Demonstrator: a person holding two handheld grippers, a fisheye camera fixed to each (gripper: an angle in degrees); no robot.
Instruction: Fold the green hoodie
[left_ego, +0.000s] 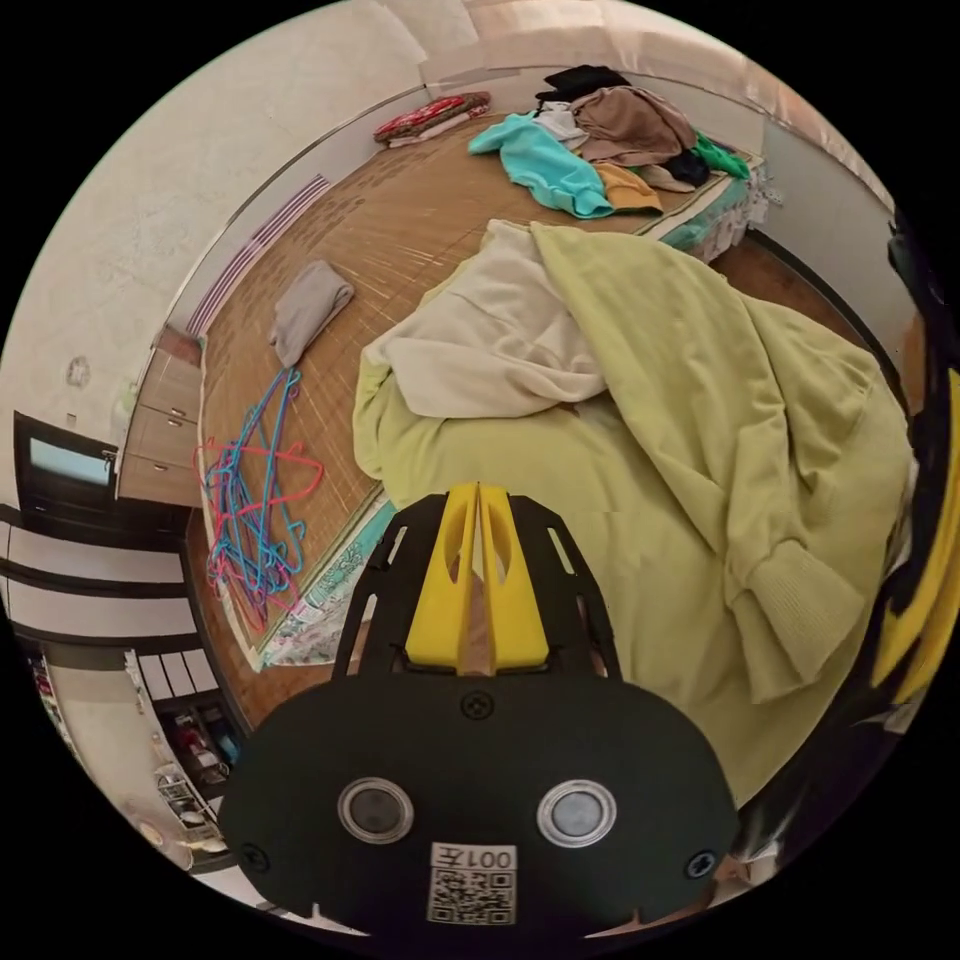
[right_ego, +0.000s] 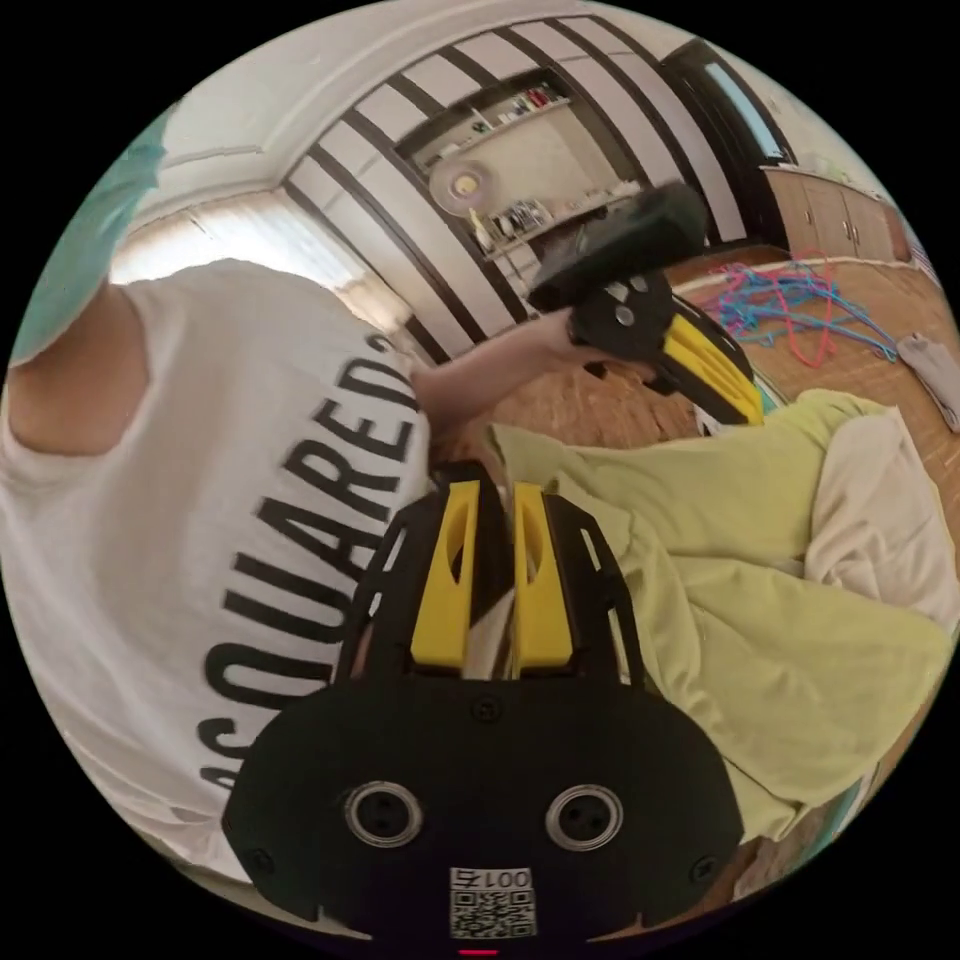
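Hoodie: the green hoodie (left_ego: 700, 420) lies rumpled on the bed (left_ego: 400, 230), its cream lining turned out near the middle; one ribbed cuff (left_ego: 800, 610) hangs toward the bed's near edge.
Left gripper: the left gripper (left_ego: 478, 500) hovers over the hoodie's near part, its yellow jaws pressed together at the tips with no cloth between them. In the right gripper view it (right_ego: 755, 415) points down at the hoodie's edge, held in a hand (right_ego: 560, 335) on an outstretched arm.
Right gripper: the right gripper (right_ego: 490, 495) sits close to the person's white shirt (right_ego: 200, 480), beside the hoodie's edge; a narrow gap shows between its jaws, and I cannot tell whether they pinch any cloth.
Bed: a pile of clothes (left_ego: 610, 140) at the far end, a grey cloth (left_ego: 310, 305), and tangled hangers (left_ego: 255, 500) near one corner.
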